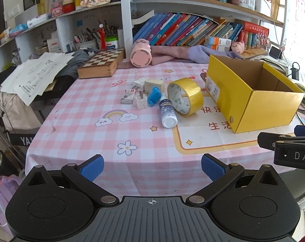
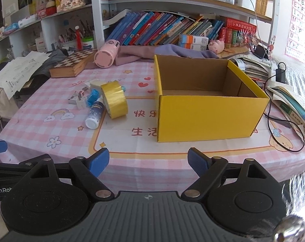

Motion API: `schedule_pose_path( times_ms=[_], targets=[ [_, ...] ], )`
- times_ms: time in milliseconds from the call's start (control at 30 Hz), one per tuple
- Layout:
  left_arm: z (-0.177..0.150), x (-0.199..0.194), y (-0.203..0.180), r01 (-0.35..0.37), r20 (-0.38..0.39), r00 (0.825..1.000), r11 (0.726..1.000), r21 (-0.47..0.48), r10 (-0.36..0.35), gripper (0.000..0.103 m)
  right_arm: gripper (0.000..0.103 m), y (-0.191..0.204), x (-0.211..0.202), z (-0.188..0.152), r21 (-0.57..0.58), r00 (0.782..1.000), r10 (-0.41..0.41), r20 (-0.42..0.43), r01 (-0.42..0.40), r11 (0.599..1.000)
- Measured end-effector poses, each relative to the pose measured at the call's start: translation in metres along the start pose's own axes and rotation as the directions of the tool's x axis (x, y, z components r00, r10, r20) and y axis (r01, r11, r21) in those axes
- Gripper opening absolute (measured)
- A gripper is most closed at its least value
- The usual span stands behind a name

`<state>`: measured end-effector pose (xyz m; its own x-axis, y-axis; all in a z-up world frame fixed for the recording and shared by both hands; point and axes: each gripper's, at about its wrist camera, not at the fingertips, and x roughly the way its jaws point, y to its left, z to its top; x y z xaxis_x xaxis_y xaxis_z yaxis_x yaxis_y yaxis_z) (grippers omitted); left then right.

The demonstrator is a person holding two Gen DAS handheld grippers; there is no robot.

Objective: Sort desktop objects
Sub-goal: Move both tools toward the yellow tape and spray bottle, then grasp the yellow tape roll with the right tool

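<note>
An open yellow cardboard box [image 1: 253,92] [image 2: 209,117] stands empty on the pink checked tablecloth. Left of it lies a cluster: a yellow tape roll [image 1: 185,95] [image 2: 114,99] on its edge, a white bottle [image 1: 168,113] [image 2: 95,114] on its side, a crumpled blue item [image 1: 153,95] [image 2: 93,95], white plug adapters [image 1: 141,100] [image 2: 80,101] and a small cream box [image 1: 154,85]. My left gripper [image 1: 152,168] is open and empty at the table's near edge, well short of the cluster. My right gripper [image 2: 148,162] is open and empty, in front of the box.
A wooden chess box [image 1: 102,63] and a pink tumbler [image 1: 140,53] on its side lie at the back, by purple cloth [image 1: 182,53]. Bookshelves rise behind. Papers [image 1: 35,74] hang off the left; books and a black cable [image 2: 283,125] lie right of the box.
</note>
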<state>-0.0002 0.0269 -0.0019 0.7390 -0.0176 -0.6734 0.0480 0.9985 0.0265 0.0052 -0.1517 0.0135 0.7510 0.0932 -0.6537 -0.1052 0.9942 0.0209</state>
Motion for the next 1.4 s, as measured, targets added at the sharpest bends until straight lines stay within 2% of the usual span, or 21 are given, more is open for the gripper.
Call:
schedule_pose_path(
  times_ms=[900,1400],
  targets=[
    [-0.005,-0.001,0.030,-0.056,-0.013,0.998,0.997,-0.049,0.055,0.103,0.085,0.036,0.015,0.008,-0.075,0.995,0.092,-0.021,-0.094,0.993],
    [0.012,0.030,0.037,-0.076,-0.039,0.997,0.995,-0.058,0.074,0.103,0.084,0.048,0.057,0.034,-0.118,0.990,0.133,-0.055,-0.139,0.983]
  ],
)
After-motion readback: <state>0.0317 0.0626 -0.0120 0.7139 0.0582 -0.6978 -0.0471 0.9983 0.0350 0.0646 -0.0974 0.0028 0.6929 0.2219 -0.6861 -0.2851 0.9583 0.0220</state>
